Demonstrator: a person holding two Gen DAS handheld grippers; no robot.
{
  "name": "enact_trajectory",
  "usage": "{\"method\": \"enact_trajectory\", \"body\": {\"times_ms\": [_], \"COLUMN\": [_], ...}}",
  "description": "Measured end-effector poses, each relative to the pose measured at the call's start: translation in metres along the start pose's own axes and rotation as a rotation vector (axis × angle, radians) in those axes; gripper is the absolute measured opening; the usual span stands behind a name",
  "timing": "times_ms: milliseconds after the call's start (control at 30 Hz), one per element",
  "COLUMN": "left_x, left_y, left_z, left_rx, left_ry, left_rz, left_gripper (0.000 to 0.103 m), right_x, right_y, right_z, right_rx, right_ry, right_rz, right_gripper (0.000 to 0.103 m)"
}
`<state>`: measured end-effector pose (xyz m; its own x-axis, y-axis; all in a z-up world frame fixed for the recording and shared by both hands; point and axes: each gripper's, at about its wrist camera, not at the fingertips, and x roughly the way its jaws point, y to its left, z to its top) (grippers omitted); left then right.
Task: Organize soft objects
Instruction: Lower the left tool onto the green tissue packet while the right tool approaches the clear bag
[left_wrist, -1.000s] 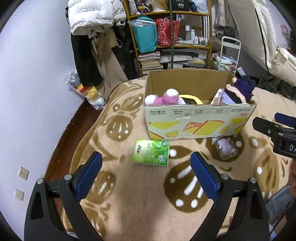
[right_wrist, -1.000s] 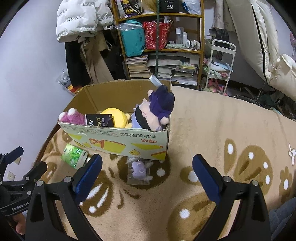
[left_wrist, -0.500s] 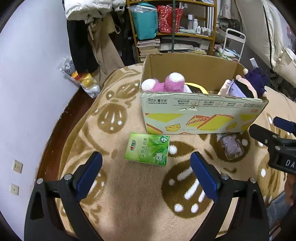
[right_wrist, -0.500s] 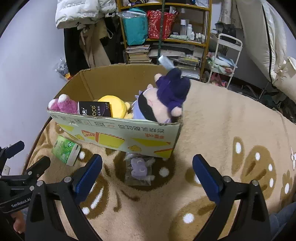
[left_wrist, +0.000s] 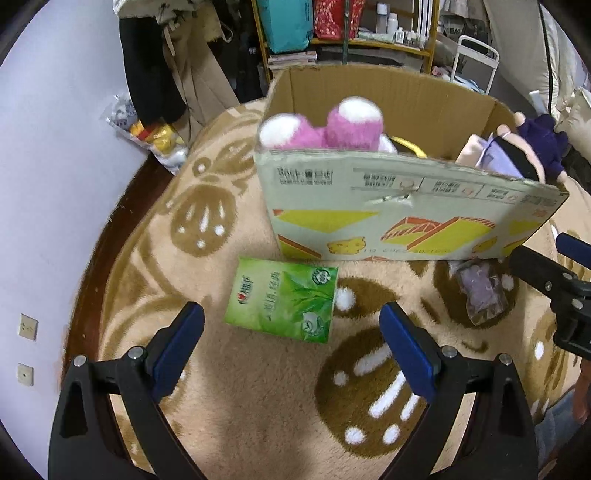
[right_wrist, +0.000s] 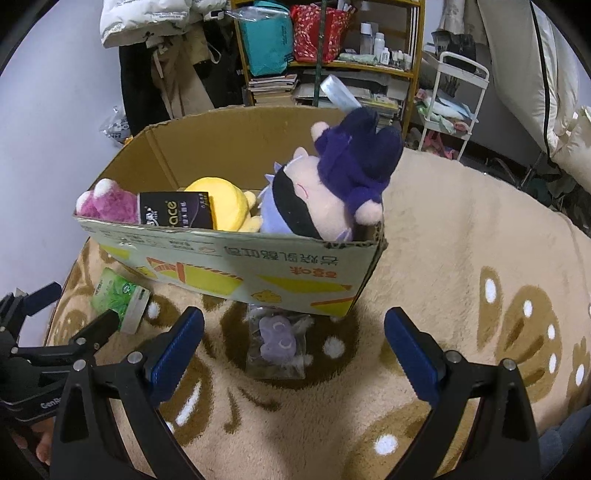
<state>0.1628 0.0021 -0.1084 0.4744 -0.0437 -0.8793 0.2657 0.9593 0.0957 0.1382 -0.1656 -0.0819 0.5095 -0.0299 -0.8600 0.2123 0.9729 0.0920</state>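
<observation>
Your left gripper (left_wrist: 291, 339) has its fingers spread, empty, with the green tissue pack (left_wrist: 282, 299) at frame centre between them. Your right gripper (right_wrist: 293, 345) is likewise spread over the bagged purple plush (right_wrist: 277, 341), just below the cardboard box (right_wrist: 236, 262).

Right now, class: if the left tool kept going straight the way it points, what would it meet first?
Most likely the green tissue pack, lying flat on the blanket between and just ahead of the open left tool. The cardboard box stands behind it. Depth is hard to judge in this view.
</observation>
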Motion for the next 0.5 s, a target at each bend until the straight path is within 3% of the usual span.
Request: {"method": "enact_trajectory", "body": {"times_ms": [500], "left_x": [0.043], "left_y": [0.007], "left_z": [-0.006], "left_rx": [-0.043], "left_ry": [0.105], "left_rz": [-0.01], "left_gripper": [0.095], "right_x": [0.054], "right_y": [0.0], "right_z": [-0.003], "right_rx": [-0.023], "right_ry": [0.139], "right_rz": [-0.022], "right_gripper": [0.102]}}
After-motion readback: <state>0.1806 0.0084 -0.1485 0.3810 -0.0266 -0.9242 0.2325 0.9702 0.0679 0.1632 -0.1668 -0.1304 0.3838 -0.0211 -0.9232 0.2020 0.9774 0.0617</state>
